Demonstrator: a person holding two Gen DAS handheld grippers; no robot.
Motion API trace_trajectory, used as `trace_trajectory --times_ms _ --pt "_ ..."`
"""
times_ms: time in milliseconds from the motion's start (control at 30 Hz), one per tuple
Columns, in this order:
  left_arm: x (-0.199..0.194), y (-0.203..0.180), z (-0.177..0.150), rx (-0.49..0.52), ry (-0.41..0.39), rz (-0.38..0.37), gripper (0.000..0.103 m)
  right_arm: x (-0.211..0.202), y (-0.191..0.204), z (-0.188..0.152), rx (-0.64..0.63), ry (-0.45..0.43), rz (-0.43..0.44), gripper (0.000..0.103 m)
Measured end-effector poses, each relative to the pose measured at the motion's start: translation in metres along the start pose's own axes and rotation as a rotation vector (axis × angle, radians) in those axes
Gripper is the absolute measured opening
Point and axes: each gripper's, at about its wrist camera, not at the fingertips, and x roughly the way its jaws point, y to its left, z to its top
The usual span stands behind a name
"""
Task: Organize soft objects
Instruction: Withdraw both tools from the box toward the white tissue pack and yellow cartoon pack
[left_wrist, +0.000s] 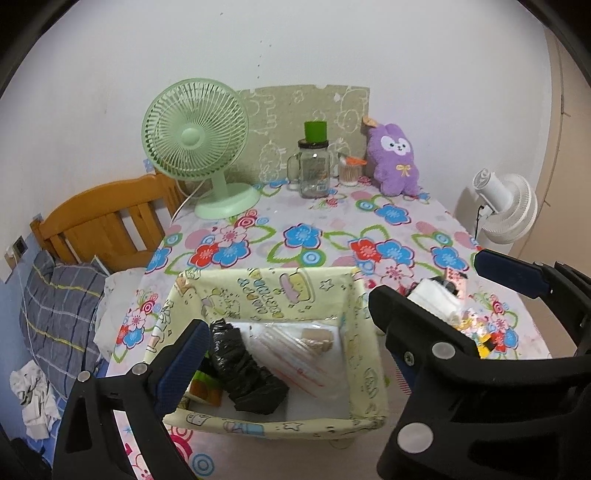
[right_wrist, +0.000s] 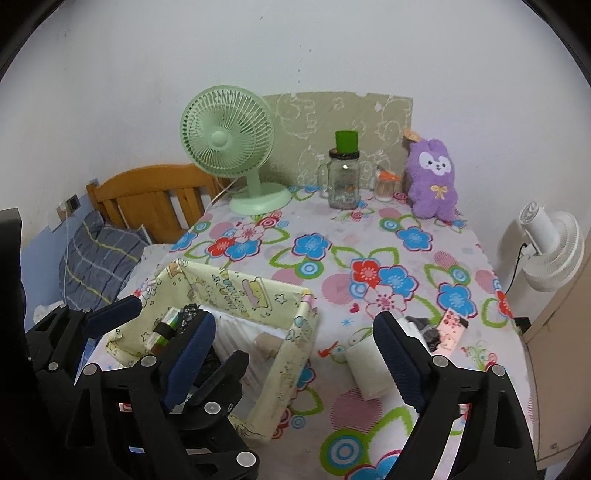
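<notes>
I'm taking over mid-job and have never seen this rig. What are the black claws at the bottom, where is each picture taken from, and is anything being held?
The claws are two handheld two-finger grippers, each with a fisheye camera looking along its fingers. One picture comes from the left gripper, the other from the right gripper. Both stand open and hold nothing.

On the floral tablecloth sits a pale yellow fabric storage box with a crumpled black plastic bag and a clear packet inside. Right of the box lies a white paper roll. At the back stand a green desk fan, a glass mug jar and a purple plush toy.
</notes>
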Motion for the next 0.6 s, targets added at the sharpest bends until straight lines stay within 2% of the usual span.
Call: trace_trajectory --times_ms 600 --pt "-0.021 -0.045 0.010 0.047 -0.059 -0.050 0.102 -0.044 -0.037 -0.005 0.051 -0.097 -0.079 0.099"
